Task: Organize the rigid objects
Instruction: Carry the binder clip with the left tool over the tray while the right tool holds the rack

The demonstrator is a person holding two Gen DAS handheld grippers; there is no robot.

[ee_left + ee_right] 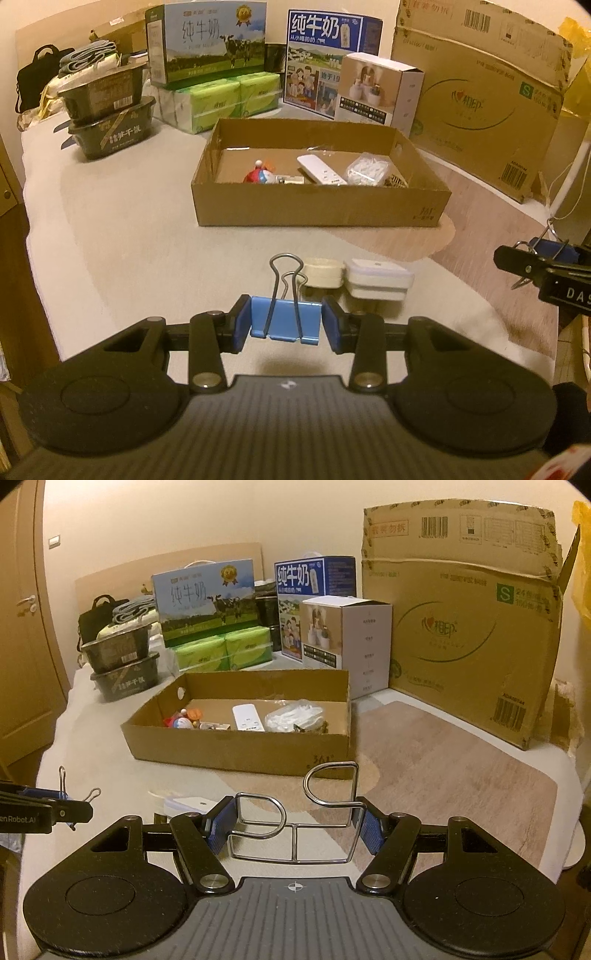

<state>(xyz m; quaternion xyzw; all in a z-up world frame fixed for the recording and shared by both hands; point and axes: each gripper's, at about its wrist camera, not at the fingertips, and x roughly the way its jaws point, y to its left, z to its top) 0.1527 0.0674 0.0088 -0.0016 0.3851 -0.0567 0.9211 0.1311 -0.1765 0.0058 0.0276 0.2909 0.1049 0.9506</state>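
My left gripper (pixel 285 325) is shut on a blue binder clip (pixel 286 319) with its wire handles standing up, held above the grey tabletop. My right gripper (pixel 295 825) is shut on a bent metal wire rack (pixel 295 827), its two hooks curling upward. The open cardboard tray (pixel 317 206) lies ahead of both and holds a small toy figure (pixel 260 175), a white remote (pixel 320 169) and a clear bag of white bits (pixel 367 170). In the right wrist view the left gripper (pixel 79 810) with its clip shows at the left edge.
A white adapter (pixel 320 273) and a white lidded box (pixel 378 278) lie on the table (pixel 129 236) just past the clip. Milk cartons (pixel 207 40), green tissue packs (pixel 221 99), stacked black bowls (pixel 107 122) and a big brown carton (pixel 480 110) line the back.
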